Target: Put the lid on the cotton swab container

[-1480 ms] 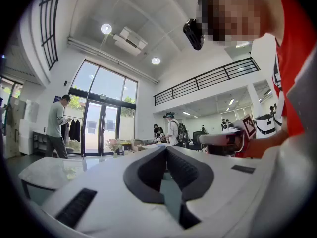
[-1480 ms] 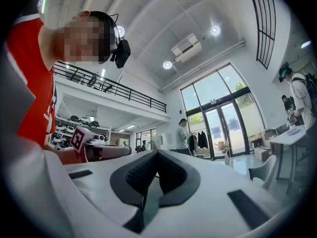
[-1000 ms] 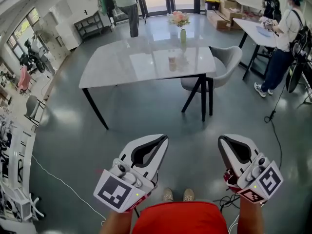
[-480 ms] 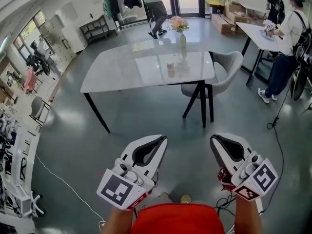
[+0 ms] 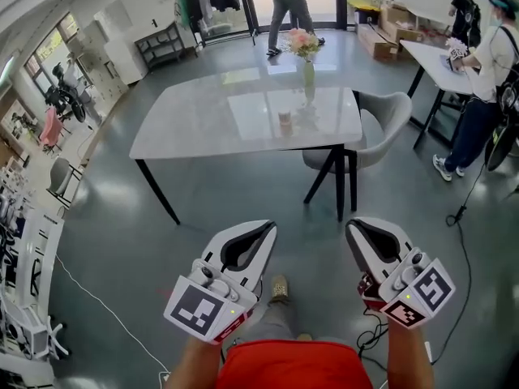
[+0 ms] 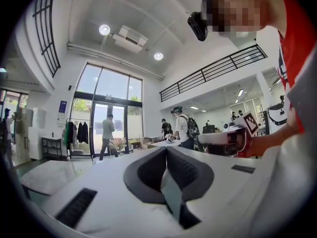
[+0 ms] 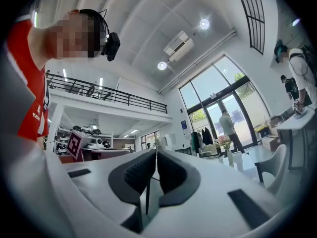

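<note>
A small pale container (image 5: pixel 285 119) stands on the grey table (image 5: pixel 195 120) well ahead of me, too small to show a lid or cotton swabs. Beside it is a vase of pink flowers (image 5: pixel 306 61). Both grippers hang low over the floor, far short of the table. In the head view the left gripper (image 5: pixel 270 228) has its jaws together and holds nothing. The right gripper (image 5: pixel 350 224) also holds nothing, its tips meeting with only a hairline slit between the pads. The left gripper view shows the left gripper (image 6: pixel 165 149) pressed shut, and the right gripper view shows the right gripper (image 7: pixel 156 151) the same.
A grey chair (image 5: pixel 381 120) stands at the table's right end. Further right a person (image 5: pixel 486 71) stands at a white table (image 5: pixel 430 55). Another person (image 5: pixel 288 2) walks by the glass doors at the back. Cables (image 5: pixel 97 298) lie on the floor; shelves line the left wall.
The person at the back has walked to the right. My view has shifted a little toward the table and my foot has stepped forward. Both grippers stay low and shut.
</note>
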`<state>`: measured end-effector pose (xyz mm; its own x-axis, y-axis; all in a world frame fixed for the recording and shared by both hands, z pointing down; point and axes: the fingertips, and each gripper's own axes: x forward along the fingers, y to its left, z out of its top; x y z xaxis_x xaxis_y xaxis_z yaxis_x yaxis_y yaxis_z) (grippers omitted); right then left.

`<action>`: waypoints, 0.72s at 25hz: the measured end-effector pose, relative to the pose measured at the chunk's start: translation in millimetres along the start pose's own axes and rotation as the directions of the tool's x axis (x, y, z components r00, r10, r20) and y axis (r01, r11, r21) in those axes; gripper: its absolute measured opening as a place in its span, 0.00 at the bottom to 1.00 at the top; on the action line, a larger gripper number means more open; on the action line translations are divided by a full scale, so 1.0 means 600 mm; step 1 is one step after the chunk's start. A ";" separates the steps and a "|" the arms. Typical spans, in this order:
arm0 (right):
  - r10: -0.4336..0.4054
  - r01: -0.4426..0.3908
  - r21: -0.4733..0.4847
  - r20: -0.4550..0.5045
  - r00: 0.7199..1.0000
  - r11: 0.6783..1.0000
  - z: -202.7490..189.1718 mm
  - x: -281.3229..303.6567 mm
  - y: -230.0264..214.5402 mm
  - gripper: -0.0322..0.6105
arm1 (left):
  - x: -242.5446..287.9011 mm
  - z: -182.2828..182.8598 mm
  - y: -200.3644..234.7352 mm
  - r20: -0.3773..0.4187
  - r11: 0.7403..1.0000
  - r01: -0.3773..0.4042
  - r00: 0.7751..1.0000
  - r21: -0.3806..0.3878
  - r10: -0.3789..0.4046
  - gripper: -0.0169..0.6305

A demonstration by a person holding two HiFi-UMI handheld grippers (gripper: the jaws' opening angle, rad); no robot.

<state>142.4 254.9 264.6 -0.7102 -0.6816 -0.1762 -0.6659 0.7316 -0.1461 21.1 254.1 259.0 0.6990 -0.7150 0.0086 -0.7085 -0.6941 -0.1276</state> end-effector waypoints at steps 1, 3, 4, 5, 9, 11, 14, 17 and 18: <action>-0.002 0.002 0.001 -0.005 1.000 1.000 -0.007 0.014 -0.012 0.09 | 0.011 -0.012 0.014 -0.016 1.000 0.002 1.000 -0.007 -0.002 0.06; -0.009 0.009 -0.003 -0.014 1.000 1.000 -0.014 0.046 -0.040 0.09 | 0.039 -0.032 0.045 -0.055 1.000 0.008 0.998 -0.021 -0.009 0.06; -0.014 0.014 -0.008 -0.020 1.000 1.000 -0.015 0.064 -0.054 0.09 | 0.054 -0.036 0.064 -0.061 1.000 0.011 0.998 -0.020 -0.013 0.06; -0.020 0.019 -0.014 -0.026 0.999 1.000 -0.016 0.085 -0.069 0.09 | 0.070 -0.039 0.085 -0.061 1.000 0.015 0.998 -0.015 -0.016 0.06; -0.044 0.042 -0.040 -0.047 0.998 0.998 -0.017 0.176 -0.127 0.09 | 0.135 -0.051 0.168 -0.065 0.999 0.046 0.997 0.015 -0.045 0.06; -0.058 0.055 -0.052 -0.050 0.997 0.997 -0.015 0.223 -0.153 0.09 | 0.164 -0.053 0.211 -0.064 0.998 0.065 0.996 0.017 -0.064 0.06; -0.086 0.082 -0.062 -0.056 0.995 0.995 -0.026 0.286 -0.196 0.09 | 0.203 -0.066 0.277 -0.051 0.996 0.084 0.995 0.008 -0.083 0.06; -0.120 0.115 -0.068 -0.078 0.990 0.991 -0.052 0.332 -0.240 0.09 | 0.238 -0.092 0.330 -0.048 0.995 0.097 0.994 -0.010 -0.098 0.06; -0.130 0.124 -0.071 -0.086 0.988 0.990 -0.061 0.345 -0.255 0.09 | 0.251 -0.102 0.346 -0.052 0.995 0.099 0.994 -0.016 -0.100 0.06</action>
<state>89.2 1.4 286.2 -0.6347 -0.7694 -0.0718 -0.7632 0.6387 -0.0977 -26.8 -2.5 294.7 0.7601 -0.6457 0.0725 -0.6374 -0.7627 -0.1100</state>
